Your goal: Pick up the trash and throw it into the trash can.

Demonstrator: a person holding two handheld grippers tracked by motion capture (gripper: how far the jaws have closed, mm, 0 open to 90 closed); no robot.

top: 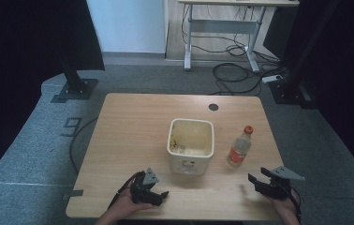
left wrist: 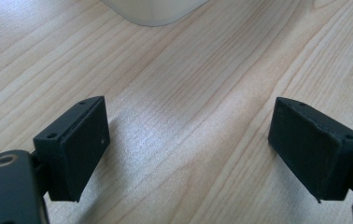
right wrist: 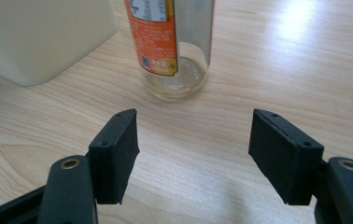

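- High view: cream tub [top: 190, 144] sits mid-desk [top: 133, 122]. The bottle [top: 239, 147] with an orange cap stands upright just right of the tub, not touching it. Left hand-held gripper [top: 158, 196] rests low at the near edge, in front of the tub's left corner. Right hand-held gripper [top: 254, 180] is near the bottle, on the person's side, apart from it.
- Left gripper view: left hand-held gripper [left wrist: 188, 140] has its jaws spread wide with bare wood between them, nothing held. A tub [left wrist: 153, 11] corner shows ahead at the top edge.
- Right gripper view: right hand-held gripper [right wrist: 193, 140] is wide open and empty. The bottle [right wrist: 172, 46] stands ahead of the jaws, clear of both pads, orange label facing the left jaw. The tub [right wrist: 39, 37] stands left of the bottle.
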